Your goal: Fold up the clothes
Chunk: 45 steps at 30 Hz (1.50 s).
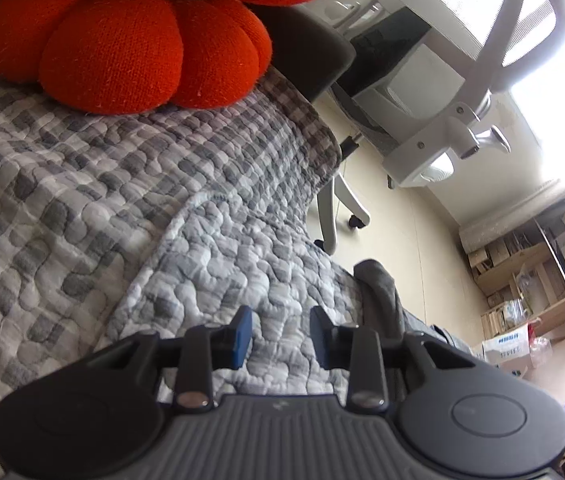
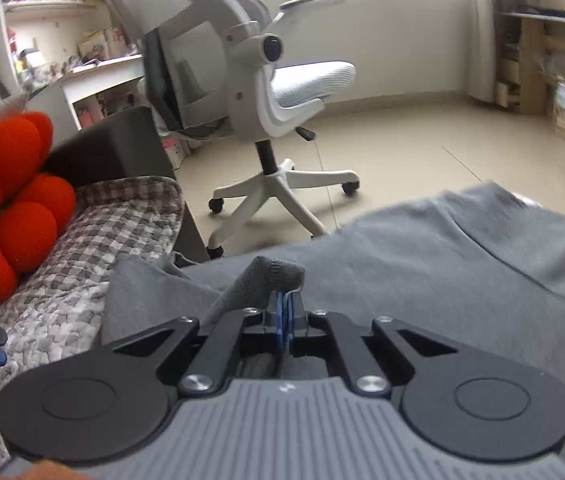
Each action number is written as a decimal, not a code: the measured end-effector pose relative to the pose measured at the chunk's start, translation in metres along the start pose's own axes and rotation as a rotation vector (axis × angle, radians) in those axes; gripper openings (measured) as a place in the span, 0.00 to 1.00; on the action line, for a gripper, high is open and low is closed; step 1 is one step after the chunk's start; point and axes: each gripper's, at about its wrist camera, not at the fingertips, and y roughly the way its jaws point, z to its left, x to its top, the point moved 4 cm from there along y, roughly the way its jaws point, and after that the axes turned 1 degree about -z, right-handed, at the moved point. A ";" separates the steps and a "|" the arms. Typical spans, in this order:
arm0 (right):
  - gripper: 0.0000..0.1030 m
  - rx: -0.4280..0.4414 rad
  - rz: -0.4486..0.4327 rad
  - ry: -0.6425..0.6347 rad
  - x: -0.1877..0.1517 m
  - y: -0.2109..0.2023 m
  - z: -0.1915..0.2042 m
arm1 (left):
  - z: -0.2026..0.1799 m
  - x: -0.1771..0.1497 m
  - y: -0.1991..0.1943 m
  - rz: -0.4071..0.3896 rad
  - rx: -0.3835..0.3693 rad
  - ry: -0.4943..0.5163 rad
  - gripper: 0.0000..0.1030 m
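Grey garment (image 2: pixel 422 280) lies spread on the quilted bed cover (image 1: pixel 82 200), one raised fold pinched in the closed right gripper (image 2: pixel 285 304); the left gripper (image 1: pixel 280 334) hangs open, empty, above the quilt

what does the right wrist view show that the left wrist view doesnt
Only the right wrist view shows the right gripper shut on a raised fold of the grey garment, most of that garment spread out, and the chair's seat and wheeled base.

Only the left wrist view shows the left gripper from behind, open and empty over the checked quilt, with just an edge of the garment at its right.

Both show the orange cushion, the quilt, the white office chair and the beige floor.
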 end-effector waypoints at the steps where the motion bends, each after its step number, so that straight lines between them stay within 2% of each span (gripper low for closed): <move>1: 0.14 -0.007 -0.004 0.009 -0.002 -0.007 -0.003 | -0.001 -0.001 -0.002 0.004 0.004 -0.002 0.35; 4: 0.14 0.000 -0.007 0.034 -0.007 -0.035 -0.007 | -0.002 -0.002 -0.010 0.015 0.009 -0.011 0.36; 7: 0.14 0.072 0.006 0.015 -0.018 -0.071 0.002 | -0.003 -0.002 -0.022 0.010 0.007 -0.019 0.37; 10: 0.14 0.200 0.087 -0.033 -0.042 -0.106 0.025 | -0.004 -0.001 -0.037 -0.001 0.013 -0.030 0.39; 15: 0.14 0.521 0.312 -0.051 -0.106 -0.170 0.067 | -0.008 -0.005 -0.068 -0.006 -0.006 -0.027 0.41; 18: 0.14 0.621 0.408 -0.078 -0.145 -0.203 0.086 | -0.011 -0.009 -0.089 -0.029 0.006 0.007 0.42; 21: 0.14 0.704 0.452 -0.096 -0.170 -0.229 0.107 | -0.009 -0.013 -0.107 -0.043 0.034 0.021 0.42; 25: 0.14 0.732 0.481 -0.159 -0.192 -0.244 0.134 | -0.006 -0.021 -0.127 -0.049 0.036 0.045 0.42; 30: 0.14 0.630 0.494 -0.257 -0.217 -0.235 0.152 | -0.003 -0.031 -0.138 -0.067 0.089 0.093 0.43; 31: 0.05 0.612 0.486 -0.264 -0.219 -0.232 0.152 | -0.003 -0.032 -0.138 -0.067 0.097 0.103 0.43; 34: 0.00 0.641 0.455 -0.233 -0.220 -0.235 0.150 | -0.003 -0.035 -0.140 -0.071 0.102 0.124 0.43; 37: 0.00 0.672 0.413 -0.173 -0.212 -0.248 0.132 | -0.005 -0.036 -0.137 -0.072 0.097 0.131 0.43; 40: 0.02 0.642 0.378 -0.166 -0.209 -0.250 0.121 | -0.008 -0.037 -0.131 -0.067 0.100 0.137 0.43; 42: 0.12 0.643 0.403 -0.148 -0.213 -0.245 0.122 | -0.011 -0.038 -0.126 -0.055 0.104 0.139 0.43; 45: 0.13 0.637 0.432 -0.139 -0.218 -0.239 0.129 | -0.015 -0.041 -0.123 -0.045 0.103 0.151 0.43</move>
